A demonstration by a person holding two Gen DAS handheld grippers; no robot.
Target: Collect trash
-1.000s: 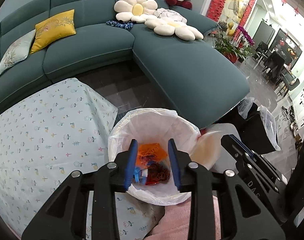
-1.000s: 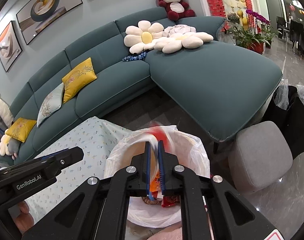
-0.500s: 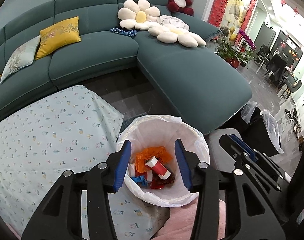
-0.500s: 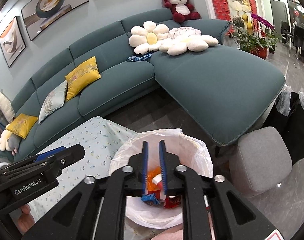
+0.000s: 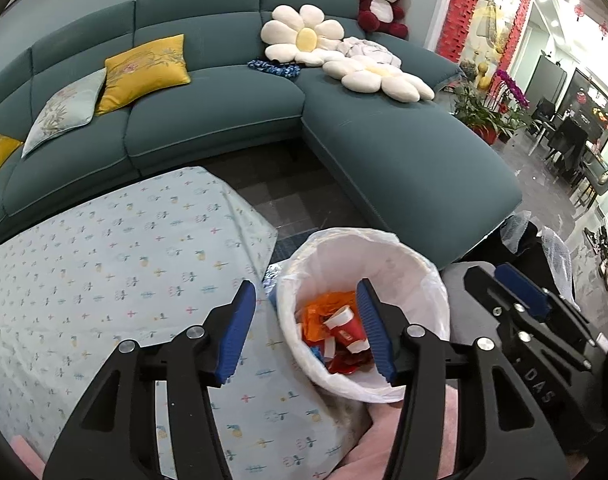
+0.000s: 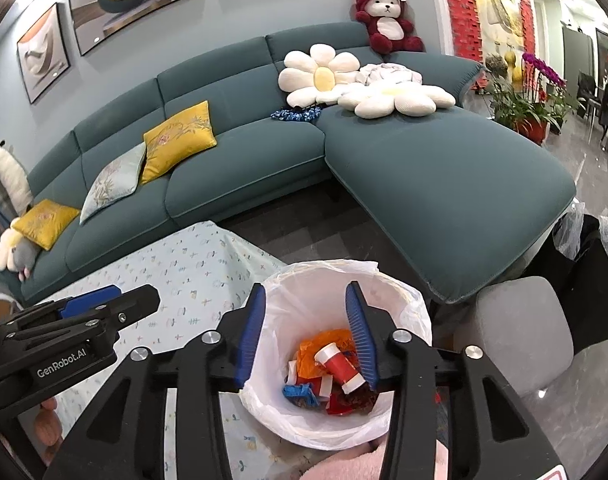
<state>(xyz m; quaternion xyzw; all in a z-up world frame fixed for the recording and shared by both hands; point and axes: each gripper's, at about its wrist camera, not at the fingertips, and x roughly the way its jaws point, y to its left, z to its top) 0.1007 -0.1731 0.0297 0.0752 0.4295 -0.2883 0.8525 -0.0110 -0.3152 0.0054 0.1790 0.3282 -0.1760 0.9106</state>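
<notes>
- Half a second ago the blue pads of the right gripper (image 6: 304,332) stood only a narrow slit apart. Now its jaws are opening, spread above the round bin lined with a white plastic bag (image 6: 387,412), with nothing between them but the view down into it.
- A second ago a red-and-white wrapper was pinched in that gripper; now it is gone from the jaws, so I judge it dropped into the bin.
- The left gripper (image 5: 305,332) is opening too, empty. Its left pad is over the pale blue flower-print tablecloth (image 5: 104,260) and its right pad over the bin's mouth.
- The trash lies in the bottom of the bin: crumpled orange plastic film (image 6: 327,338), blue scraps, and a red paper cup with a white rim (image 6: 339,366) on top.
- In the right wrist view that cup lies on its side, long axis from 10 to 4 o'clock. Which end is the mouth I cannot tell.
- The visible cloth shows no further litter, so this drop may be among the last.
</notes>
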